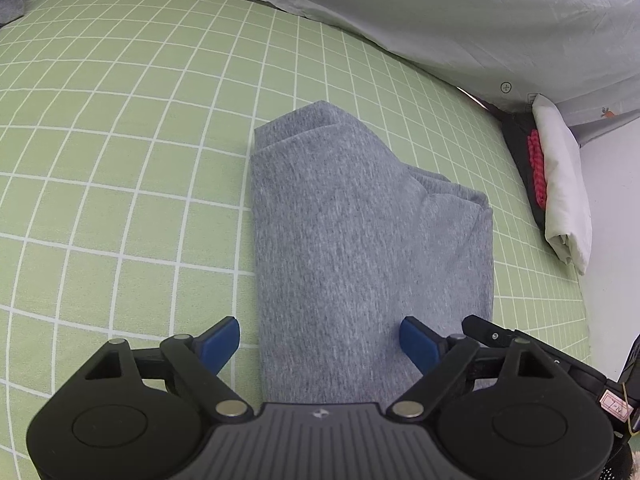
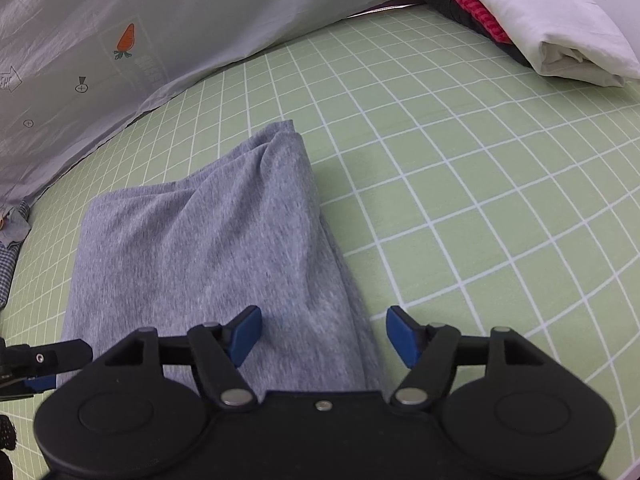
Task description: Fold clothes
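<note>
Where folded, grey garment point(image 1: 360, 240) lies layered, slightly rumpled.

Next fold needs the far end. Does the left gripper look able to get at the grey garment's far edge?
Probably yes: the left gripper is open over the garment, nothing lying between it and the far edge.

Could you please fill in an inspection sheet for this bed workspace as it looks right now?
Surface: green bedsheet with white grid lines, fairly smooth.
Job's things: grey knit garment, folded into a narrow stack, layered edges at the far end.
Clutter: white folded cloth over a red and black item at the bed's corner.
Grippers: left gripper and right gripper both open over the garment's near end, holding nothing.
Cables: nothing seen.
Surroundings: grey carrot-print quilt along the far edge.
</note>
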`<state>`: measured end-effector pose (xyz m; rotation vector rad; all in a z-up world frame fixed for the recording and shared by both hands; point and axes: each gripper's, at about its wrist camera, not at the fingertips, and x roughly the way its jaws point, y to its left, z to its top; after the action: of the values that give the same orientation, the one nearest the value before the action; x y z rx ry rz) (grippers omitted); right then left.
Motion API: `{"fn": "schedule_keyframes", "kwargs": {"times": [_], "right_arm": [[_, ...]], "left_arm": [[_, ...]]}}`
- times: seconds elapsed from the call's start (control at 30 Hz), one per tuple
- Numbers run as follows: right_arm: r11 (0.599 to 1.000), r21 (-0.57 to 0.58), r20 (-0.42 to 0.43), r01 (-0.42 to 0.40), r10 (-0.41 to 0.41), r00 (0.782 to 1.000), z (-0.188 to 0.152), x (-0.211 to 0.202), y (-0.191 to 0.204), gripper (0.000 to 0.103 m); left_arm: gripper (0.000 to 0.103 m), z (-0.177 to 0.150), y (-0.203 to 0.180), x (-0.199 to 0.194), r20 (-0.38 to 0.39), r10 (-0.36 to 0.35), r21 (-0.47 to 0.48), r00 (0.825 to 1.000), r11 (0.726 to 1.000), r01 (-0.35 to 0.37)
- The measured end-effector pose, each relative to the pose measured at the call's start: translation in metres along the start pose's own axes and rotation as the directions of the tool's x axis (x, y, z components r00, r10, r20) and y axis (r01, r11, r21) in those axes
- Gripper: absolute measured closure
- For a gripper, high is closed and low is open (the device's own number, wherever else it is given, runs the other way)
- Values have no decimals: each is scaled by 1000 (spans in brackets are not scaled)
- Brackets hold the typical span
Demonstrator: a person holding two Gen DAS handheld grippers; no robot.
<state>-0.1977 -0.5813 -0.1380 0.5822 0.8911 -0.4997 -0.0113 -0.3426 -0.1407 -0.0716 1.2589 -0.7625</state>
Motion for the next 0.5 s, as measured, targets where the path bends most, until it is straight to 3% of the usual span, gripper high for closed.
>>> {"fn": "schedule_keyframes", "kwargs": {"times": [0.1,0.2,0.23,0.27,0.3,0.37,0.5], "right_arm": [[1000,-15,-6,11,-11,1000,3,6,8,24],[999,-33,-13,3,-3,1000,6,10,17,27],[999,-36,-16,-4,3,1000,7,11,21,32],[999,-48,-23,7,-8,1000,7,11,25,40],[998,-59,-29,16,-18,999,8,11,30,58],[997,-68,-37,35,-38,999,10,9,38,80],[998,-36,-8,42,-42,999,12,-9,46,87]], "left_arm": [[15,5,3,9,-29,-39,-21,999,999,38],[17,8,8,18,-50,-81,-49,995,996,79],[20,9,9,21,-54,-97,-55,994,994,94],[34,11,9,22,-54,-120,-53,991,992,117],[50,11,8,22,-55,-146,-55,988,988,143],[69,13,6,23,-56,-191,-52,980,981,188],[77,14,-16,19,-51,-174,67,983,982,177]]}}
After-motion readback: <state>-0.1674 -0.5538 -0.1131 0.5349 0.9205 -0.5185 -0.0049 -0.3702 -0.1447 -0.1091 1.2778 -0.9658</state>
